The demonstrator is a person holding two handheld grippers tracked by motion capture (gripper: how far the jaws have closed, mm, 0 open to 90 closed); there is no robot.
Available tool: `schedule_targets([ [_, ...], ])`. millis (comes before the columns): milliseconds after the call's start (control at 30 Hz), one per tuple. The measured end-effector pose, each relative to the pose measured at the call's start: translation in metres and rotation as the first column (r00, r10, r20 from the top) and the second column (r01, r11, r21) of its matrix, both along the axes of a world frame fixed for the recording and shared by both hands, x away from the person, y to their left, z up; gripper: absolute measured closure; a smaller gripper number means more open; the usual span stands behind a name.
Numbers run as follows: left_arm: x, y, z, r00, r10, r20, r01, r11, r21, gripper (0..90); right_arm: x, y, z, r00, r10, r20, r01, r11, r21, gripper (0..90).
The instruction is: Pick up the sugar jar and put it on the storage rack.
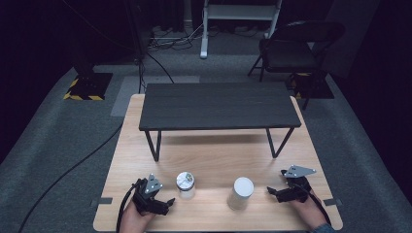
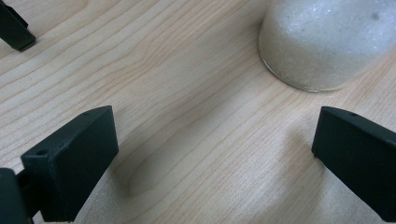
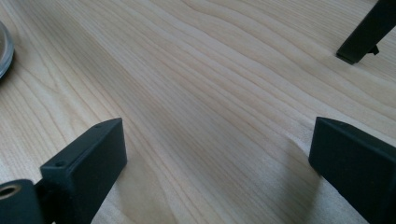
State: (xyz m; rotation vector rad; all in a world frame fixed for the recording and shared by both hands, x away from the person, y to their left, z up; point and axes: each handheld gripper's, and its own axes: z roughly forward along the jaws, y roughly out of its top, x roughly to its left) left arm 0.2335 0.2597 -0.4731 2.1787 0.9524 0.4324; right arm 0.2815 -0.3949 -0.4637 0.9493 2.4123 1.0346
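Observation:
A small clear jar (image 1: 185,185) of white grains with a shiny lid stands on the wooden table (image 1: 214,160), left of the middle near the front. To its right stands a white cup (image 1: 241,193). My left gripper (image 1: 166,205) rests low just left of the jar, open, its jaws pointing toward it. In the left gripper view the open jaws (image 2: 212,123) hold nothing, and the jar's base (image 2: 322,42) sits ahead to the right. My right gripper (image 1: 273,192) lies right of the cup, open and empty (image 3: 217,130). A round rim (image 3: 3,51) shows at the left edge.
A low black riser shelf (image 1: 218,106) on thin metal legs (image 1: 154,144) spans the table's far half. One leg foot (image 2: 14,29) shows in the left gripper view and another (image 3: 362,35) in the right gripper view. A black chair (image 1: 291,48) stands beyond the table.

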Motion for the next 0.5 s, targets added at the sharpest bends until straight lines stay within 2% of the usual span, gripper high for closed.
schedule_targets([
  [500,0.0005,0.0001,0.0002,1.0000,-0.002,0.001,0.002,1.0000,0.002,0.3,-0.0004,0.0024,0.0001,1.0000,-0.003,0.000,0.003,1.0000,-0.001,3.6],
])
